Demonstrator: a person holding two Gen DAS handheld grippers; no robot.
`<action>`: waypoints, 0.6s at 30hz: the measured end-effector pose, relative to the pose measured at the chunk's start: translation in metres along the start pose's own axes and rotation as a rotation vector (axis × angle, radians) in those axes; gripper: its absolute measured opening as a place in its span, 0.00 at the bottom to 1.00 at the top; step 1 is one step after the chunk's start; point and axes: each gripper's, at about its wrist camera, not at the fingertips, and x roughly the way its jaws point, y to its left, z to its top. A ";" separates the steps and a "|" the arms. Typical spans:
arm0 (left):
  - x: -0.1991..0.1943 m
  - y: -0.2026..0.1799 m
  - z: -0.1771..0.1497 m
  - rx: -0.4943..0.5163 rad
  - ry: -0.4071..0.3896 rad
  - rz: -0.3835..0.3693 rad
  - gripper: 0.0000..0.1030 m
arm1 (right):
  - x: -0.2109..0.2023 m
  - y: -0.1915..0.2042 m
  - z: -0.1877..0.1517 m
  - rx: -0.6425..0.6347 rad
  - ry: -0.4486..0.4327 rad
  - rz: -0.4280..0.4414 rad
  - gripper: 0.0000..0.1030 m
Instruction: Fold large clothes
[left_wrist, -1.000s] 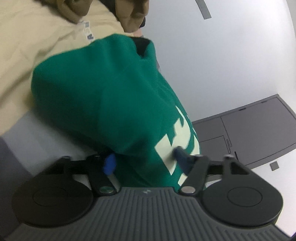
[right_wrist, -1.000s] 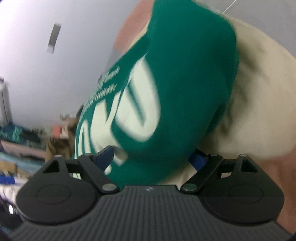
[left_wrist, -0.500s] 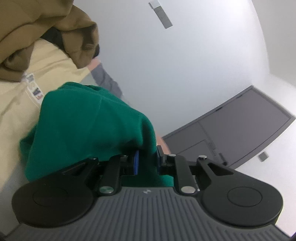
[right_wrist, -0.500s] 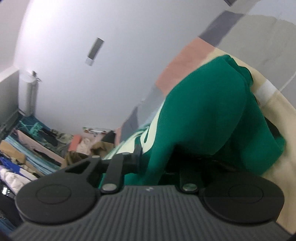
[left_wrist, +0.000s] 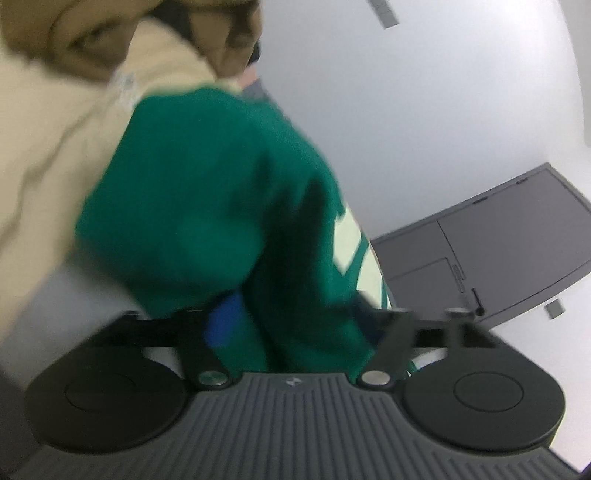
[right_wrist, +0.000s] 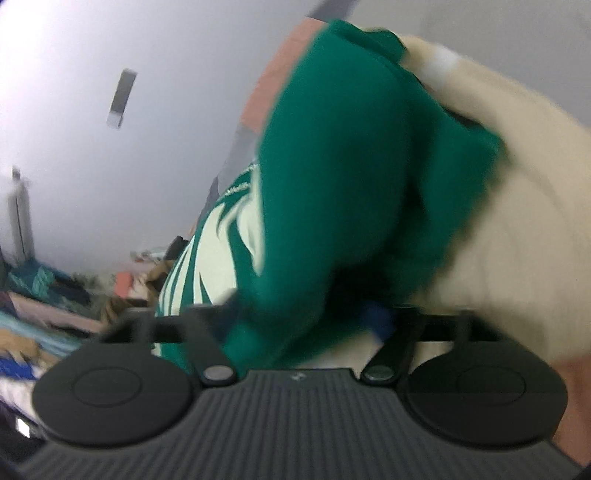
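**Kid:** White wall (left_wrist: 443, 129) fills the back, and a gray panel (left_wrist: 498, 251) sits low on it. What's the biggest soft thing?

**Helper:** That cream cloth (left_wrist: 48, 158) on the left side. It shows up on the right side of the other view too. A brown cloth (left_wrist: 74, 40) is bunched above it.

**Kid:** And the green one?

**Helper:** The green shirt (left_wrist: 207, 206) with pale letters. It lies bunched right in front of both tools, up against the cream cloth. Far off, a messy pile of clothes (right_wrist: 55, 295) sits low by the wall.

**Kid:** Are the tools holding it?

**Helper:** The left gripper (left_wrist: 295, 317) is opening wide. Green cloth sits between its jaws, but they don't seem to pinch it. The right gripper (right_wrist: 299, 321) is opening too, with green cloth between its jaws, also loose.

**Kid:** So what step is this?

**Helper:** I think letting go between grabs. Next, each tool needs a clean edge to pinch, so the shirt can be spread flat before folding. It's blurry, so I can't be sure.
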 end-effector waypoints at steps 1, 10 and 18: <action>0.000 0.003 -0.003 -0.030 0.018 -0.008 0.89 | 0.000 -0.004 -0.003 0.043 0.005 0.023 0.86; 0.015 0.045 -0.016 -0.333 0.017 -0.060 1.00 | 0.018 -0.025 -0.003 0.162 -0.012 0.012 0.86; 0.034 0.049 -0.002 -0.405 -0.047 -0.190 1.00 | 0.004 -0.034 -0.010 0.165 -0.039 0.011 0.85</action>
